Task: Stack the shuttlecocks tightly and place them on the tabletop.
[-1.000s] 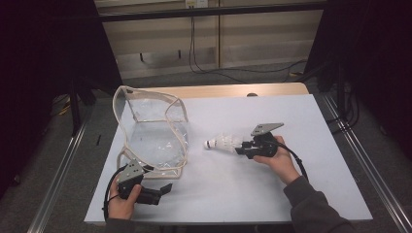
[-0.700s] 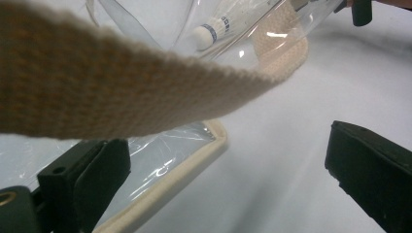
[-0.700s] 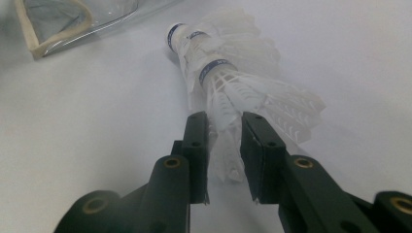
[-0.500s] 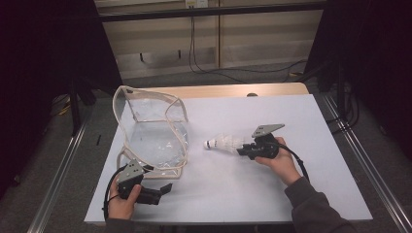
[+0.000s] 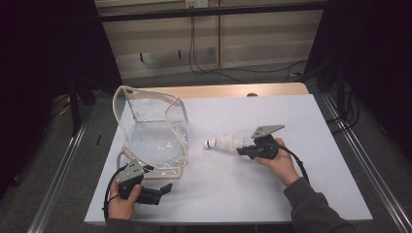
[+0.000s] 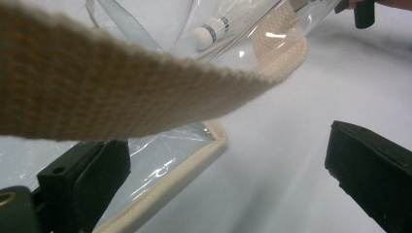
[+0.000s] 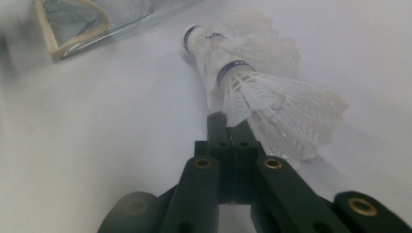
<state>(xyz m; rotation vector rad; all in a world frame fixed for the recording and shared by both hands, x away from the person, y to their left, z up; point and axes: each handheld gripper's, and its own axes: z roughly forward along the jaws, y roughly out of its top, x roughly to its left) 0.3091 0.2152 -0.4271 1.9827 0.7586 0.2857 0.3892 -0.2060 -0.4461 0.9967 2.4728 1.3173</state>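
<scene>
Item: shuttlecocks [image 5: 224,143], white feathered, nested as a short stack with blue-banded cork heads. Location: lying on the white table top [image 5: 311,121], near centre, at about 10 o'clock from the right gripper [image 5: 241,151] and touching its tip. Cork heads point toward 9 o'clock in the high view, feather skirts toward the gripper. In the right gripper view the stack [image 7: 252,82] lies at 12 to 1 o'clock just beyond the jaw tips, which have just been closing and now meet with a feather edge of the rear skirt caught between them. A hand [image 5: 279,162] holds this gripper from 5 o'clock.

Item: clear plastic bag [image 5: 153,131] with cream woven trim, standing open-mouthed on the table, at 9 o'clock from the shuttlecocks and apart from them.

Item: left gripper [image 5: 167,187], held low at the table's near-left edge, at 6 o'clock from the bag. Jaws stand wide apart. In the left gripper view the bag's trimmed bottom edge [image 6: 194,170] lies just beside the left-hand jaw, and a woven strap [image 6: 111,92] crosses close to the lens at 10 o'clock. Through the clear plastic the cork head of the shuttlecocks [image 6: 209,33] shows at 12 o'clock, well beyond the jaws.
</scene>
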